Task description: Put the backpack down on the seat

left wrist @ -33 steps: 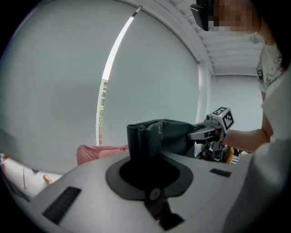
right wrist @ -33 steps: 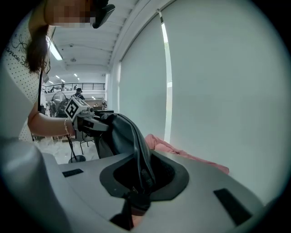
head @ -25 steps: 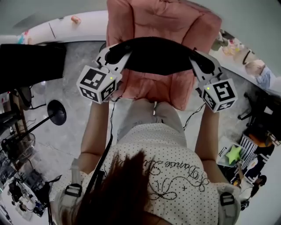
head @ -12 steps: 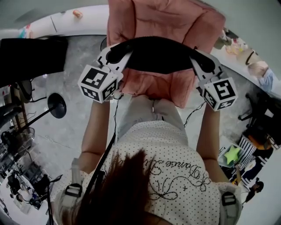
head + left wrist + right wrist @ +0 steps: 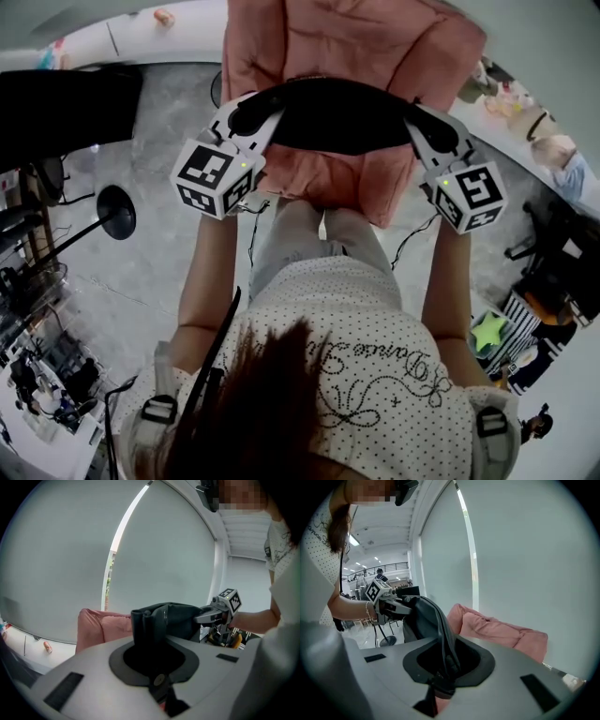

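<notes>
Bag (image 5: 342,117) hangs over the pink seat (image 5: 347,37), hardly moved since a moment ago. Narrow fingers of the left gripper (image 5: 246,114) and right gripper (image 5: 427,127) pinch its ends. It needs lowering.

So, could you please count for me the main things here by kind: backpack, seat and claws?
backpack, black: 1
seat, pink: 1
claws: 2, the left claw and the right claw, each shut on the backpack
Total: 4
</notes>
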